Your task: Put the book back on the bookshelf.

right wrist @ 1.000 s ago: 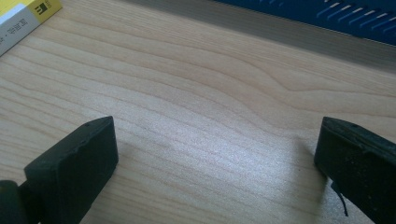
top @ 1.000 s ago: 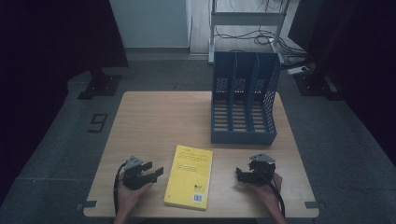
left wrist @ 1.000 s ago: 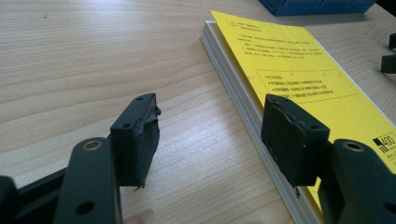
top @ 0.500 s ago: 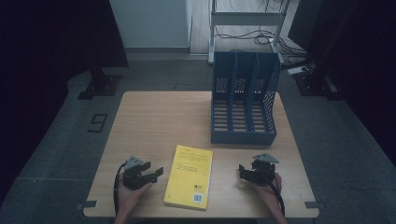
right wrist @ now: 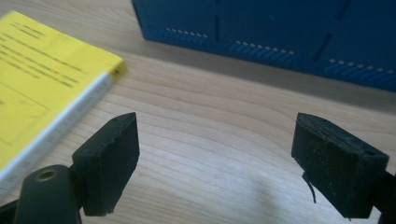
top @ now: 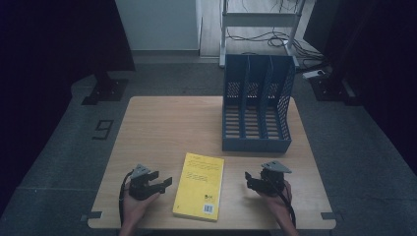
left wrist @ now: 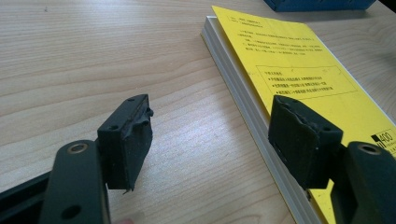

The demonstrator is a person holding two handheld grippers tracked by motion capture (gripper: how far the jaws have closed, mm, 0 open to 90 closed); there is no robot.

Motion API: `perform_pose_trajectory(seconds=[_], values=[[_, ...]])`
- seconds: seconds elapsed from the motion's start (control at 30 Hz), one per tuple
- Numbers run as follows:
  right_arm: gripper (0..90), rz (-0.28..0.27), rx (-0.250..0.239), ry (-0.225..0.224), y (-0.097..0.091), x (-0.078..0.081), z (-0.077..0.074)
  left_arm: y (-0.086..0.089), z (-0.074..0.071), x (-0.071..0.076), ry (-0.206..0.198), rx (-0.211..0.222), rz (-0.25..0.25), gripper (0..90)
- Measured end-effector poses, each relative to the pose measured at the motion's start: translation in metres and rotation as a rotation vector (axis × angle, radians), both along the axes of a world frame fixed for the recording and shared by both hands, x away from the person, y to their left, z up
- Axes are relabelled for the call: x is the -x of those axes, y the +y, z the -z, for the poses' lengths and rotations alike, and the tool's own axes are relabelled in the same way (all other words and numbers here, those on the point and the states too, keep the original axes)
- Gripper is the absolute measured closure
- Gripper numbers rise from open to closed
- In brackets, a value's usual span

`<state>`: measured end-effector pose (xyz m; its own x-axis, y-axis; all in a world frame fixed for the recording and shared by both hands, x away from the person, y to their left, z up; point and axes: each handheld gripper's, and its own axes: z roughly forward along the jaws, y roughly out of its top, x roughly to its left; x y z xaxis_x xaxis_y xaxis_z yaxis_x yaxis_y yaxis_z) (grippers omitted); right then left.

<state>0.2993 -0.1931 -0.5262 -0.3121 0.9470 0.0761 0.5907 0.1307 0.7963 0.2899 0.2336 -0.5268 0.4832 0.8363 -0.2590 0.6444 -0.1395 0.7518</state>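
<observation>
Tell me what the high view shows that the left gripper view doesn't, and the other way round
The high view alone takes in the whole wooden table, the blue three-slot file holder standing at its far right, both hands with the left gripper and the right gripper, and the grey floor around.

The left gripper view alone gives a close look at the white page edge of the yellow book, with one open jaw beside it and the other over its cover.

Both share the book lying flat on the table, held by neither gripper.

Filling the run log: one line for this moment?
yellow book: flat on table | left gripper: open, empty | right gripper: open, empty | blue file rack: empty
</observation>
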Motion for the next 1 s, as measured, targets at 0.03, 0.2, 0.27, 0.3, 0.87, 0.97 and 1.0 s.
perform_pose_trajectory(seconds=[0.03,0.2,0.27,0.3,0.87,0.97,1.0], values=[[14.7,0.0,0.0,0.0,0.0,0.0,0.0,0.0,0.0,0.0,0.0,0.0,0.0,30.5],[15.3,-0.031,-0.013,-0.029,0.013,0.002,-0.011,0.002,-0.002,0.0,-0.001,0.004,0.001,30.4],[15.3,-0.036,-0.014,-0.034,0.015,0.002,-0.013,0.001,-0.002,0.0,-0.002,0.006,0.001,30.5],[16.0,-0.038,-0.022,-0.043,0.019,0.001,-0.015,0.001,-0.002,0.0,-0.003,0.007,0.003,30.5],[16.0,-0.135,-0.047,-0.017,0.071,-0.009,-0.009,-0.006,0.0,0.001,-0.007,-0.007,0.02,31.4],[16.1,-0.151,-0.045,-0.017,0.079,-0.009,-0.007,-0.007,0.001,0.0,-0.008,-0.009,0.021,31.4],[16.1,-0.151,-0.045,-0.017,0.079,-0.009,-0.007,-0.008,0.001,0.0,-0.008,-0.009,0.021,31.4]])
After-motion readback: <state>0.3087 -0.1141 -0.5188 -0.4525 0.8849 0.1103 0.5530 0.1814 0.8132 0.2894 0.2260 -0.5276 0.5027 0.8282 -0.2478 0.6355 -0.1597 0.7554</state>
